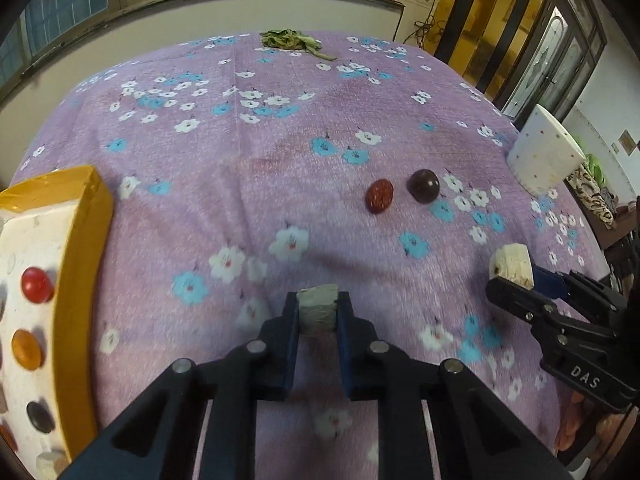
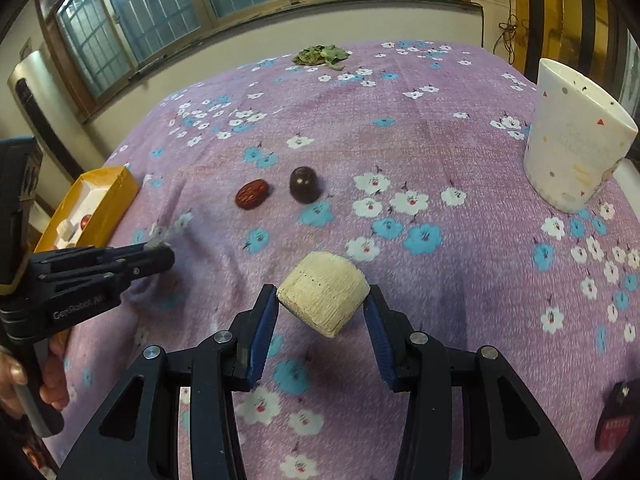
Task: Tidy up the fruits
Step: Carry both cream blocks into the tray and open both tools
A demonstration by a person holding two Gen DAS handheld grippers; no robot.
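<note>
My left gripper is shut on a small pale chunk, held above the purple flowered cloth. My right gripper is shut on a larger cream-coloured ribbed chunk; it also shows in the left wrist view. A red wrinkled date and a dark round fruit lie side by side on the cloth ahead of both grippers. A yellow-rimmed tray at the left holds several small fruits in holes.
A white dotted cup stands at the right of the table. A heap of green leaves lies at the far edge. Windows and a wall stand behind the table.
</note>
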